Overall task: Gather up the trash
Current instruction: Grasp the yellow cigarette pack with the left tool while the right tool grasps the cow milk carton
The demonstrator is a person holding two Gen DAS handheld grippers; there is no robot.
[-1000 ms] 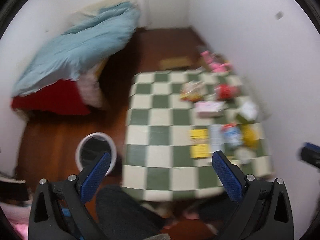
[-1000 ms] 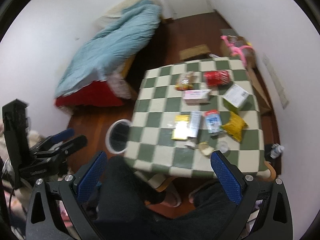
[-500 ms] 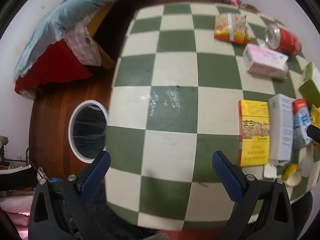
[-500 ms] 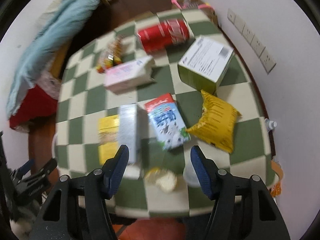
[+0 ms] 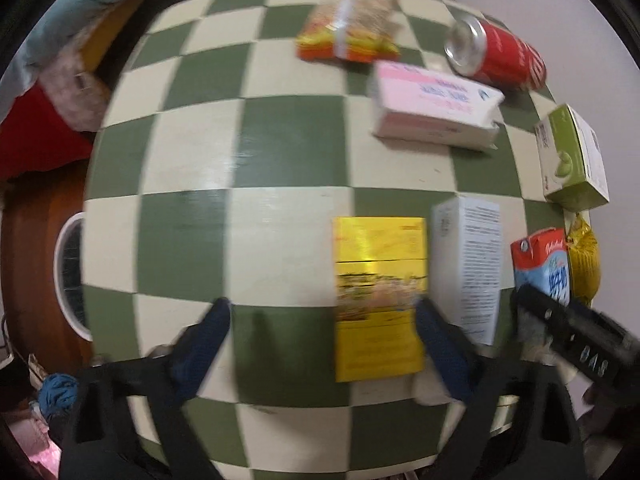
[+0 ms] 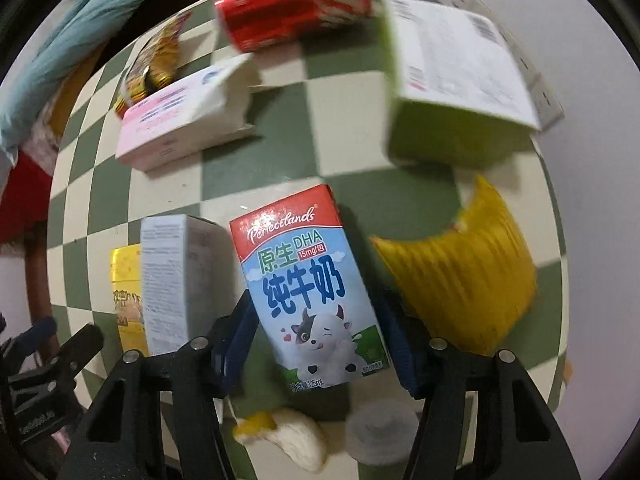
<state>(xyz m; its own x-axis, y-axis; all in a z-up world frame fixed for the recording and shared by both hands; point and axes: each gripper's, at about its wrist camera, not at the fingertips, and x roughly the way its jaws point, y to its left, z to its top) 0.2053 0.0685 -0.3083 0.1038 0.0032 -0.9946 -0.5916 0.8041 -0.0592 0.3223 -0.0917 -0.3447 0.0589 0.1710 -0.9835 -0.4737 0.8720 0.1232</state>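
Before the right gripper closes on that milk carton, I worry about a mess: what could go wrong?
The right gripper straddles the milk carton with its jaws still open. The white box and the yellow snack bag lie close beside it, so a finger may shove or catch one. The peel scrap and small white lid lie near the table edge and might get knocked off.

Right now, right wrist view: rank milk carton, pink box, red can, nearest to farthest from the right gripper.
1. Milk carton: between the open jaws of the right gripper.
2. Pink box: mid-table, up and left.
3. Red can: far edge, lying on its side.
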